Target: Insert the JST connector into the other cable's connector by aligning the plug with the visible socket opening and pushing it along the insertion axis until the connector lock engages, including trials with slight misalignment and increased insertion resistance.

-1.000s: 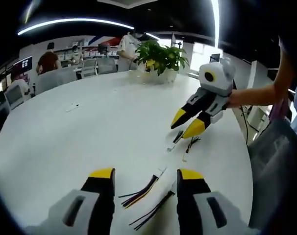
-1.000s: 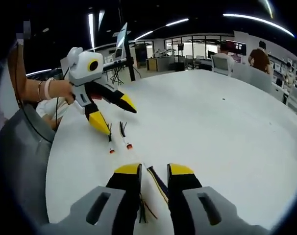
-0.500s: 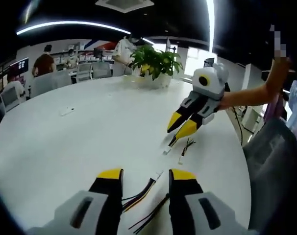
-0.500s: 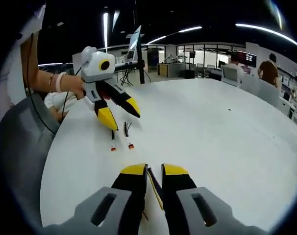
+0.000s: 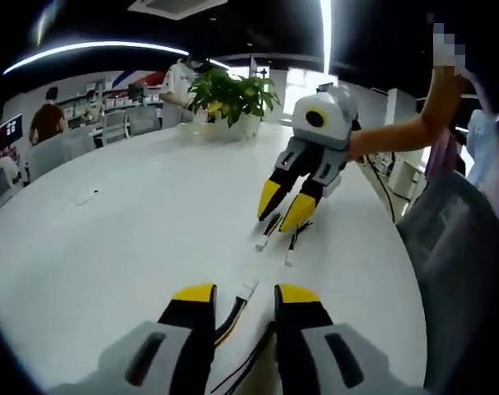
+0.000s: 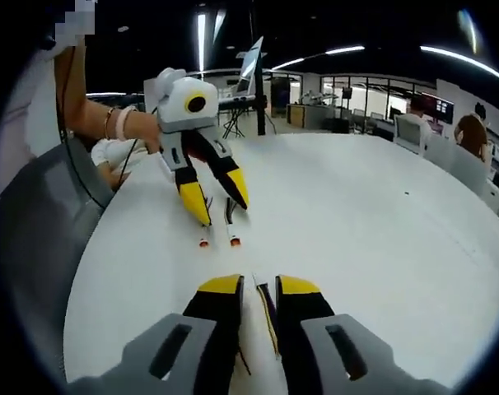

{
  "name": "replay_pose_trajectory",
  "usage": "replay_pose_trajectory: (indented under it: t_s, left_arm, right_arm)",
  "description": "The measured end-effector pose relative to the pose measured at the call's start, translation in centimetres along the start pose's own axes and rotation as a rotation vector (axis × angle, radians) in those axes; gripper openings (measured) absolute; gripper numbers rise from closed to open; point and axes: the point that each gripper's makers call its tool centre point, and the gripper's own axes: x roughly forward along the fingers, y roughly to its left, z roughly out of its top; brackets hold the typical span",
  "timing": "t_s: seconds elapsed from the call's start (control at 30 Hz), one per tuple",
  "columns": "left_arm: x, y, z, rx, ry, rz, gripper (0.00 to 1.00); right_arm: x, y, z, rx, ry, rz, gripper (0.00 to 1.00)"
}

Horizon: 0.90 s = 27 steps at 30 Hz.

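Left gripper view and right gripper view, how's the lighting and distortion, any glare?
Left gripper view: fisheye bends the white table edge; ceiling light strips blow out; soft shadows under the right gripper. Right gripper view: same curvature, bright ceiling strips, even table light.

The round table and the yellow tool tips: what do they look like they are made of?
The table looks like a smooth white laminate or painted top with a satin finish: it is even in colour with soft ceiling-light sheen, though the exact material is unclear. The yellow tips of the left tool and right tool look like matte plastic or rubber, uniform in colour without glare.
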Motion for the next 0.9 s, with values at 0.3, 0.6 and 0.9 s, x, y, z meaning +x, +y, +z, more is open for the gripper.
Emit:
replay_pose_trajectory:
  t_s: [0.3,0.6,0.9]
  left_arm:
    - [0.5,0.0,-0.4,0.037,0.024,-0.024,0.19]
    - [0.9,0.2,-0.6,0.072,0.032,-0.049,0.14]
    - [1.4,0.5,-0.8,0.09,0.034,-0.08,0.1]
  right_arm:
    - [0.6,0.1,-0.5,-0.045,0.03,0.036,0.09]
    - [1.1,0.0,-0.9,-0.061,0.048,0.065,0.07]
    - [1.3,-0.3,-1.3,-0.073,0.06,0.068,0.05]
